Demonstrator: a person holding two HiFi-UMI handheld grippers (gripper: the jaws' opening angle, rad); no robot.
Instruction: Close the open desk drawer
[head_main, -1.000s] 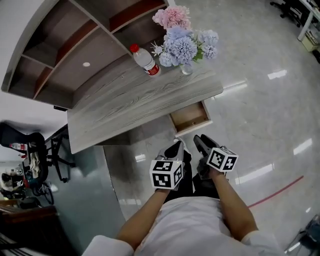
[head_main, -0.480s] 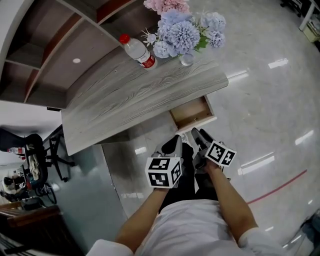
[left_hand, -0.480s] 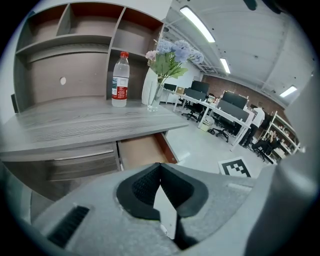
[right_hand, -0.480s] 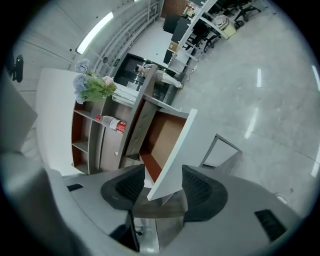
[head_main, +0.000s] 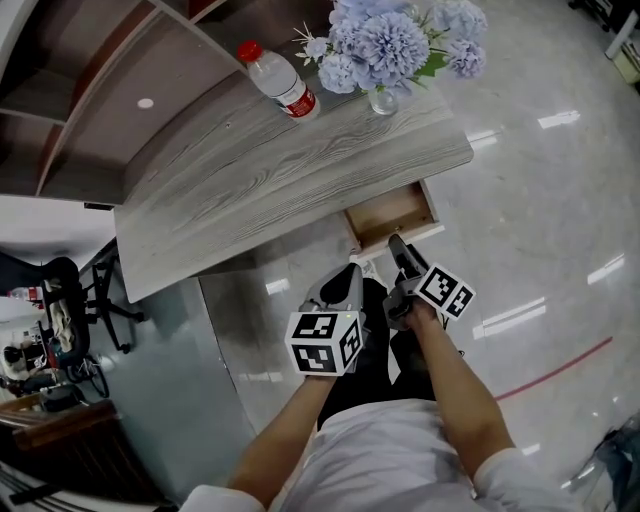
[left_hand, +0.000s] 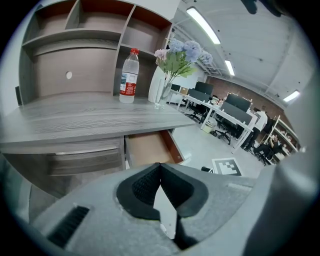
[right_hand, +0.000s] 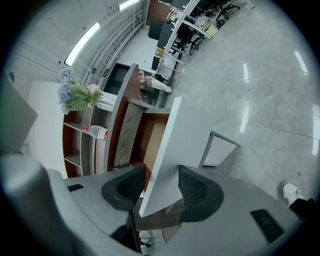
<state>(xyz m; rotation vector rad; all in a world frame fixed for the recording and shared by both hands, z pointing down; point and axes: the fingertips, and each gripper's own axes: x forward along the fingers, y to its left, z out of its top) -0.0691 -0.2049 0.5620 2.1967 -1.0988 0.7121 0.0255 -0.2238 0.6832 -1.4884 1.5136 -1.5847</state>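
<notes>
One white-fronted brown wooden drawer (head_main: 392, 214), pulled out under right end of your grey woodgrain desk (head_main: 250, 190), one clear plastic bottle (head_main: 280, 82), one blue flower bunch (head_main: 385, 40), your left gripper (head_main: 347, 282) closed empty, right gripper (head_main: 398, 252) jaws opening astride drawer front

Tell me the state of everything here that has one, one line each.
Drawer: open, pulled out.
Water bottle: upright, red cap on.
Flower vase: upright.
Left gripper: jaws together, empty.
Right gripper: jaws opening, drawer front between them.
</notes>
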